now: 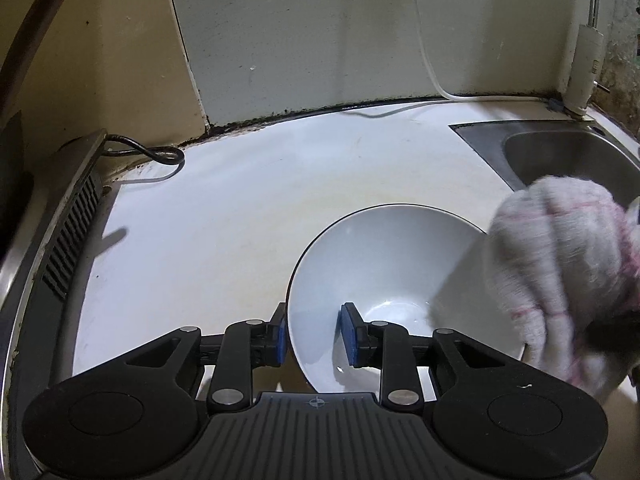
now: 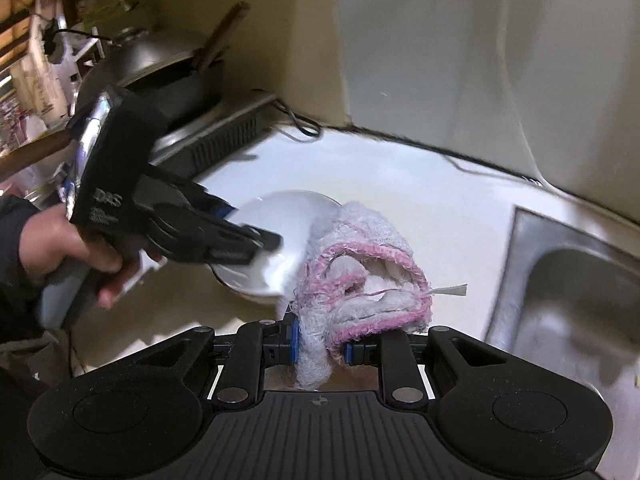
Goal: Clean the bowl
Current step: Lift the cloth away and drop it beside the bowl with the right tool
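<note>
A white bowl (image 1: 384, 264) is tilted above the pale countertop, its near-left rim clamped between the blue pads of my left gripper (image 1: 316, 334), which is shut on it. A white cloth with pink stripes (image 1: 560, 256) hangs over the bowl's right rim. In the right wrist view the same cloth (image 2: 360, 264) is bunched between the pads of my right gripper (image 2: 322, 346), shut on it, and it rests against the bowl (image 2: 280, 216). The left gripper (image 2: 256, 240) reaches in from the left, held by a hand (image 2: 60, 248).
A steel sink (image 1: 568, 156) with a tap (image 1: 588, 64) lies at the right. A stove edge with a vent (image 1: 72, 224) and a black cable (image 1: 148, 152) sit at the left. A pan (image 2: 160, 68) stands on the stove. The wall runs behind the countertop (image 1: 240, 208).
</note>
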The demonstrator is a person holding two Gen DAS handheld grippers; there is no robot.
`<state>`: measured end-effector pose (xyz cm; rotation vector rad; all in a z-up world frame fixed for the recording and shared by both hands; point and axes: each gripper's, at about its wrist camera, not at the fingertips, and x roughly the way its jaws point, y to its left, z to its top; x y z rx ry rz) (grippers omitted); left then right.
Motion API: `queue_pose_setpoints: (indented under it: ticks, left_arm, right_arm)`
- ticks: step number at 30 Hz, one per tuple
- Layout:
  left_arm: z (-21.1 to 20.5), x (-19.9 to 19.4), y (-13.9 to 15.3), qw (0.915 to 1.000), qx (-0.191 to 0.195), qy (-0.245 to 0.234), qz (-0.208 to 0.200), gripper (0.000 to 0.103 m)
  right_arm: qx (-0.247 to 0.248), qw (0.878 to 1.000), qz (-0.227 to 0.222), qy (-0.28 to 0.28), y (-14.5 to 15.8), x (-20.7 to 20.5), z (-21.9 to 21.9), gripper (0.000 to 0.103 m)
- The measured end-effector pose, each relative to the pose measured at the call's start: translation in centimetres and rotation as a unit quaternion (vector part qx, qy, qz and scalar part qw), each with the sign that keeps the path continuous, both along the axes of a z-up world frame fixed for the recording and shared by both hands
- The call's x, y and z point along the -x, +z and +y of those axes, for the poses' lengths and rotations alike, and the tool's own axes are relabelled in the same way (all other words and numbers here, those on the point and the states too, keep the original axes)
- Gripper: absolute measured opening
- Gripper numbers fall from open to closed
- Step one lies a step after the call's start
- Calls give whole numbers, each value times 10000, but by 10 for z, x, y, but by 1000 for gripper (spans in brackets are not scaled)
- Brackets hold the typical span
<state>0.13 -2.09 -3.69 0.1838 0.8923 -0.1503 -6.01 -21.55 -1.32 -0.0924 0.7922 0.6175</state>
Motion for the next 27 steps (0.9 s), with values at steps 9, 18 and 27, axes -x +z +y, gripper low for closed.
queue_pose_setpoints:
  ticks: [9, 18, 27]
  left_arm:
    - [-1, 4, -1, 9996, -195, -200, -44, 31]
    - [2, 3, -2, 9995, -97, -302, 49, 31]
    - [3, 4, -5, 9991, 1, -391, 130, 31]
  right_arm:
    - [-606, 9891, -596, -1205, 25, -24, -20, 20]
    - [-1067, 9865, 12, -1244, 11, -44, -14, 32]
    - [-1799, 9769, -550, -1016, 35, -49, -27, 39]
